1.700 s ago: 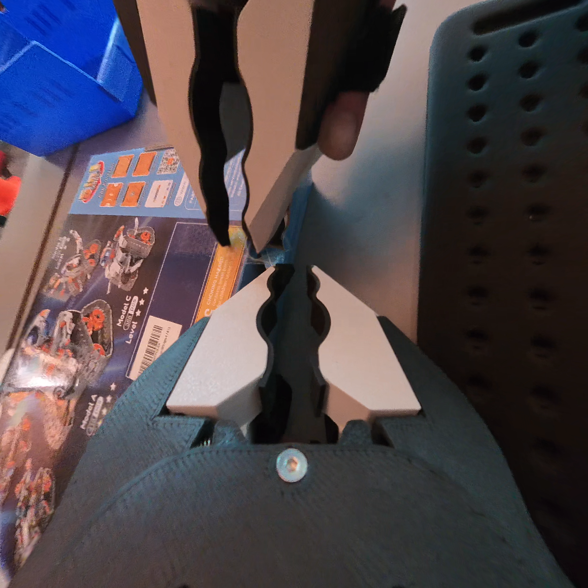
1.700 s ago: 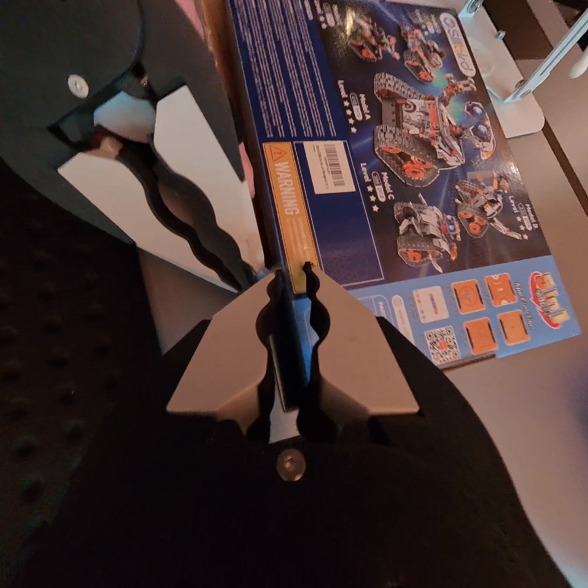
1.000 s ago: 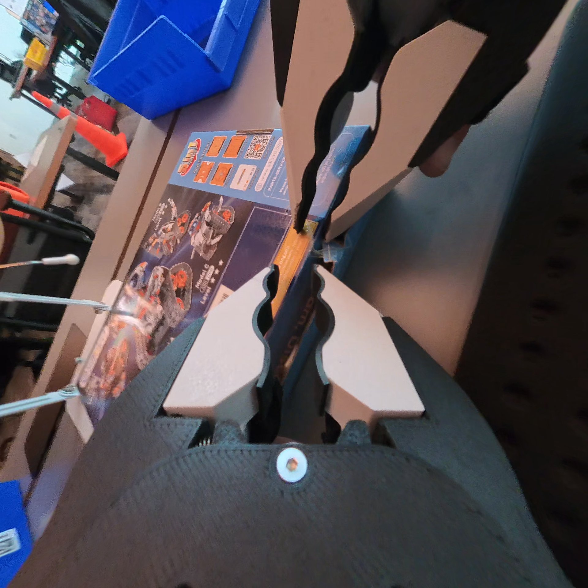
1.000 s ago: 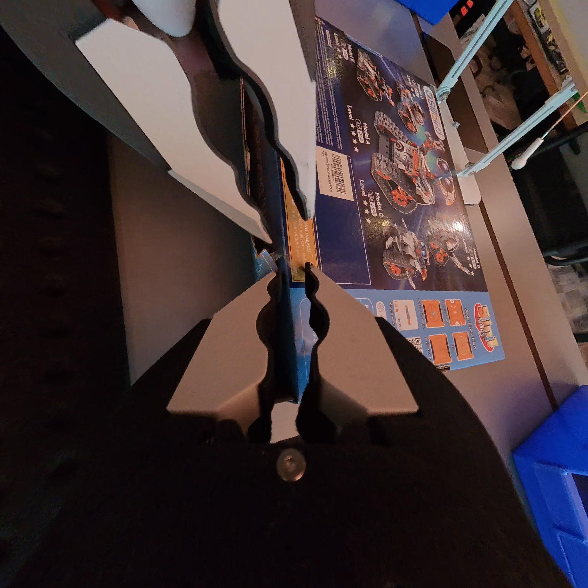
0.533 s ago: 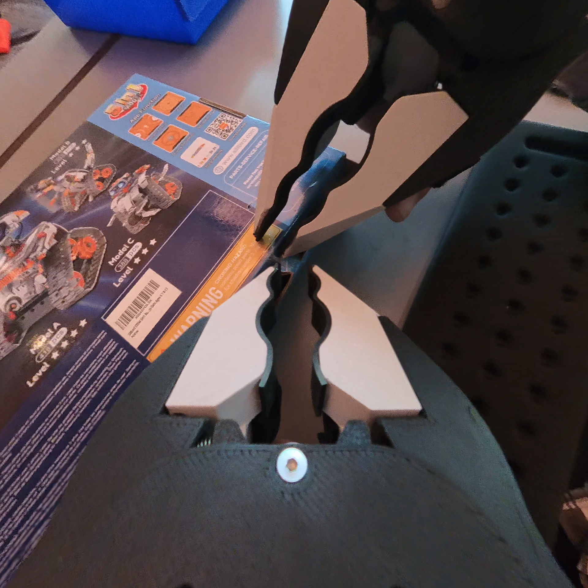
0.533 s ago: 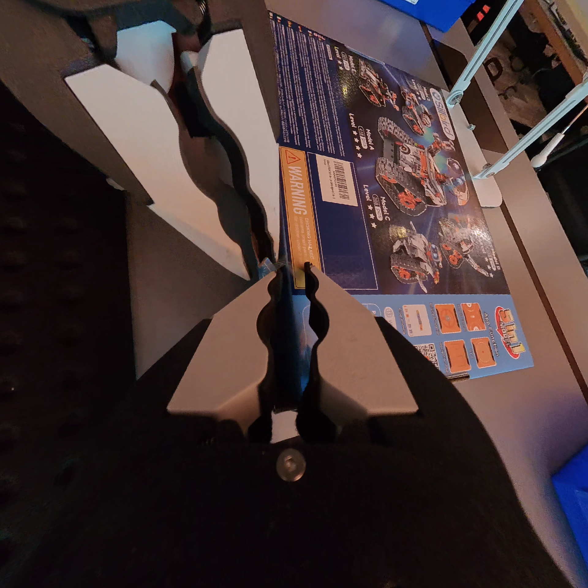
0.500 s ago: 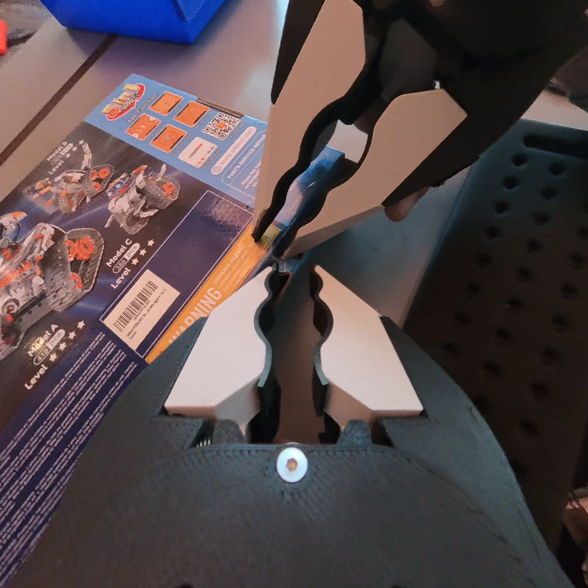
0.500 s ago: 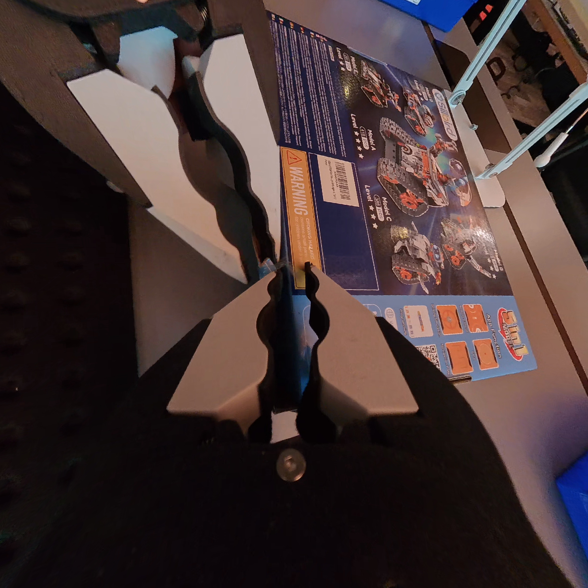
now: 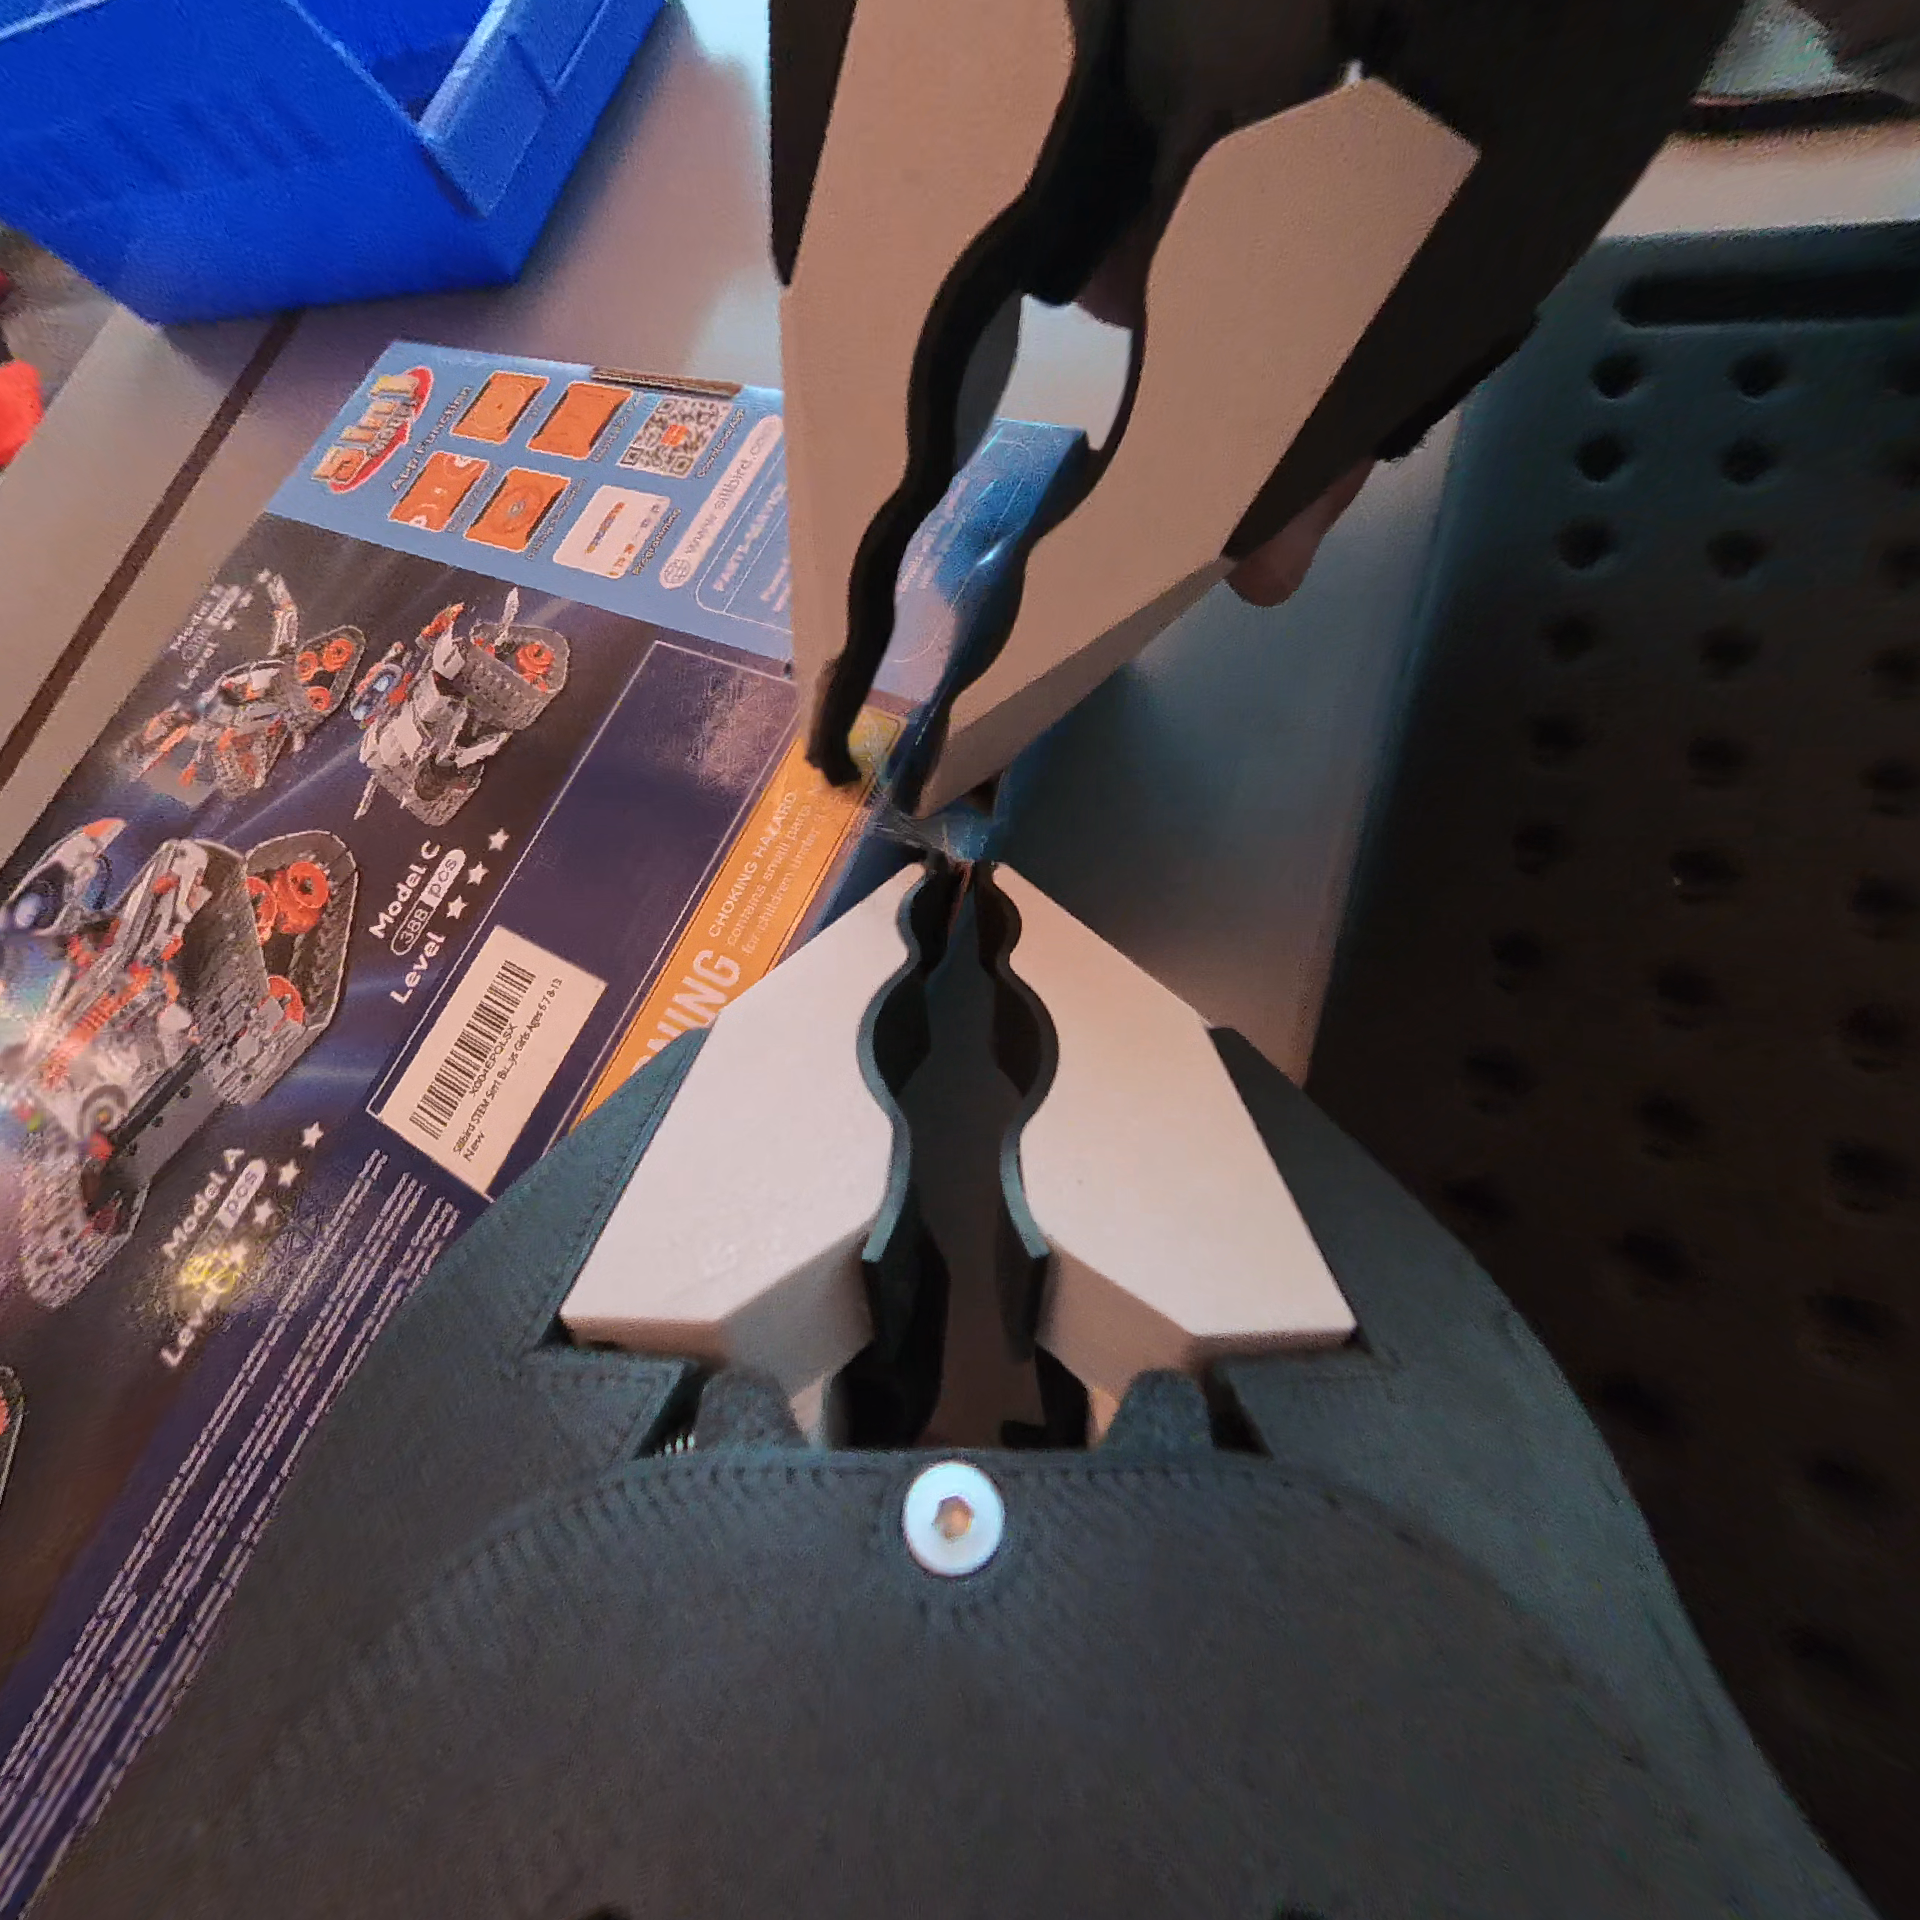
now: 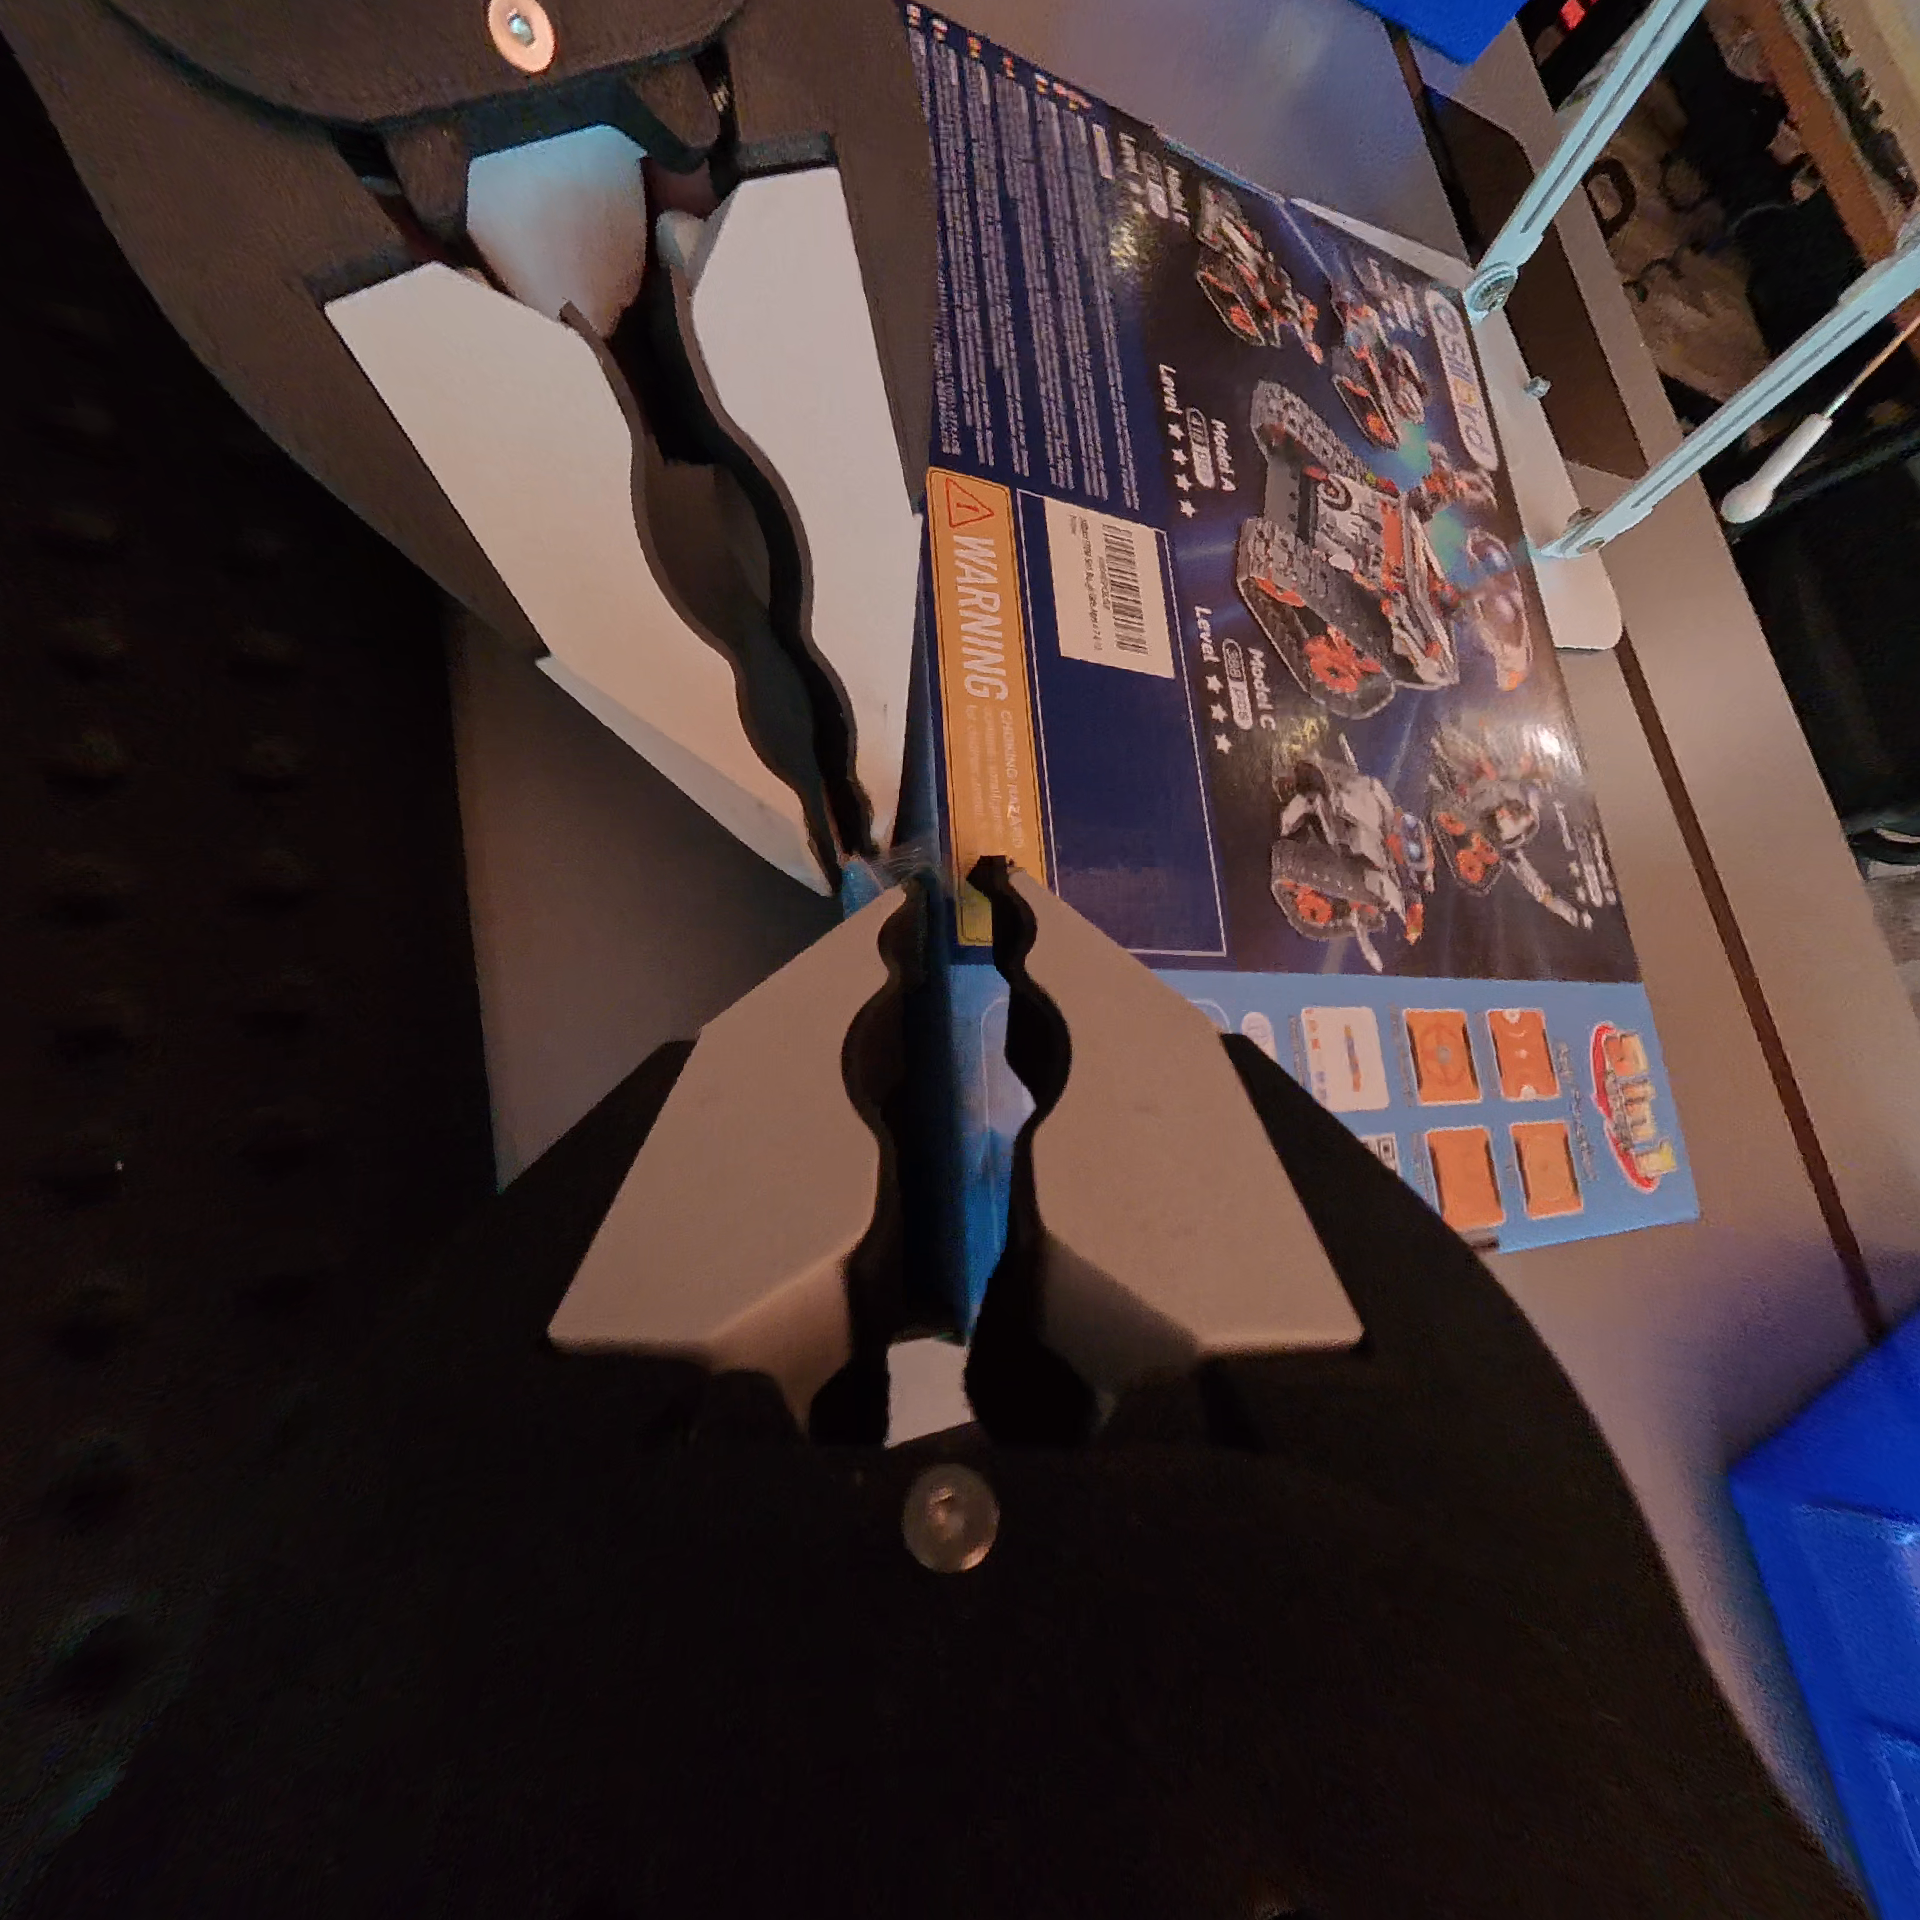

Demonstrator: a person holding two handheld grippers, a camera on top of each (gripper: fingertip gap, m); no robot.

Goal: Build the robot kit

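A flat blue cardboard toy box printed with robot vehicles [image 9: 416, 831] lies face-up on a grey counter [image 9: 1143, 894], its long edge at the counter's near side. The right hand-held gripper [image 10: 951, 878] is clenched on that edge, the box's thin side wall sitting deep between its fingers. The left hand-held gripper [image 9: 951, 878] meets it tip to tip, its fingers pressed nearly together and apparently pinching a small tab of clear film [image 9: 935, 836] at the same edge. That pinch looks shallow, only at the very tips, so it probably needs firm, even pressure while the right grip steadies the box. A blue plastic bin [image 9: 260, 135] sits farther back.
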